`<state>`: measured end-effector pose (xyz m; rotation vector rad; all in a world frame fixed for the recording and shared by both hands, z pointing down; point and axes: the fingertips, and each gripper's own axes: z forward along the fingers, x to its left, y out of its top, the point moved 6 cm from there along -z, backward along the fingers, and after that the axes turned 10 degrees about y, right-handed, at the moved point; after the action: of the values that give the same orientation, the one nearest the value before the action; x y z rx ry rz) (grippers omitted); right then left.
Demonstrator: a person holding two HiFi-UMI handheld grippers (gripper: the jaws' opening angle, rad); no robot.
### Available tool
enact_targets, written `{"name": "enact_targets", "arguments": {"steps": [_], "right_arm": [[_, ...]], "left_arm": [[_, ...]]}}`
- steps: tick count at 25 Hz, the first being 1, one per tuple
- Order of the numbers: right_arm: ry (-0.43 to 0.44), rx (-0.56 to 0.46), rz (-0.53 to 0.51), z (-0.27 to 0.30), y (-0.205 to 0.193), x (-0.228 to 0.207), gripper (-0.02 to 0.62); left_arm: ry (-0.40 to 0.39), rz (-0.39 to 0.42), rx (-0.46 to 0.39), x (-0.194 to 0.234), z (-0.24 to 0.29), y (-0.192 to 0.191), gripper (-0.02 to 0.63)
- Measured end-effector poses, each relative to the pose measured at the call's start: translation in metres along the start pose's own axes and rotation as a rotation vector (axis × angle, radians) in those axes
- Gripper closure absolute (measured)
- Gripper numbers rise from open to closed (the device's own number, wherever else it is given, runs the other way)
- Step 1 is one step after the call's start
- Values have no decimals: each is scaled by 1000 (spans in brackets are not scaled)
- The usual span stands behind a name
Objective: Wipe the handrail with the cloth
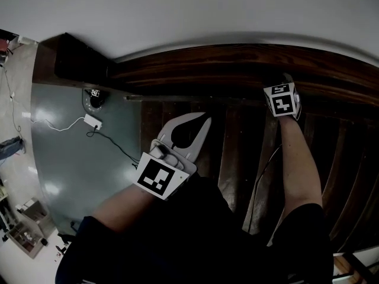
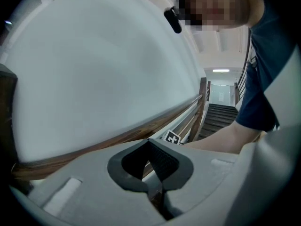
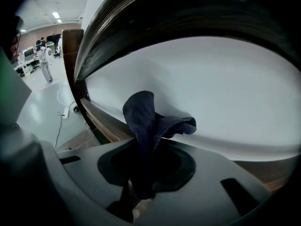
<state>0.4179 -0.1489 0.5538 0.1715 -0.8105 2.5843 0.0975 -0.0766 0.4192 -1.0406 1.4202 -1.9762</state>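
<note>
Cloth (image 3: 146, 121) pinched in right gripper (image 3: 141, 178) jaws, seen only in its own view, head view shows that gripper at handrail (image 1: 225, 64), left gripper (image 1: 201, 122) jaws together, empty

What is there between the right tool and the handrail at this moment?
The dark cloth: the right tool pinches it, and it stands up toward the handrail. The right gripper view shows this; contact with the wood is unclear.

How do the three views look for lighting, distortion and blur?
Head view: underexposed, the handrail nearly black against the pale wall. Left gripper view: evenly lit, fisheye bows the handrail into a curve. Right gripper view: heavy fisheye, dark corners, yet the cloth reads clearly.
</note>
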Motion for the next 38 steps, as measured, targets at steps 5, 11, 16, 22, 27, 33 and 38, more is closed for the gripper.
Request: {"name": "enact_targets", "arguments": {"steps": [5, 11, 16, 22, 27, 33, 38], "right_arm": [[57, 33, -41, 28, 16, 36, 506], [109, 35, -83, 64, 34, 78, 506], [151, 30, -102, 95, 47, 114, 506], [196, 42, -97, 129, 64, 155, 508], [222, 60, -121, 155, 77, 183, 508], [268, 83, -156, 188, 91, 223, 506], [295, 106, -184, 217, 104, 256, 507]], "left_arm": [[40, -15, -13, 20, -6, -6, 603], [75, -26, -9, 51, -11, -20, 603], [105, -31, 14, 77, -12, -43, 603], [131, -22, 36, 104, -12, -74, 603], [151, -38, 39, 122, -16, -88, 603], [191, -50, 23, 143, -30, -95, 603], [229, -67, 22, 160, -52, -103, 603]]}}
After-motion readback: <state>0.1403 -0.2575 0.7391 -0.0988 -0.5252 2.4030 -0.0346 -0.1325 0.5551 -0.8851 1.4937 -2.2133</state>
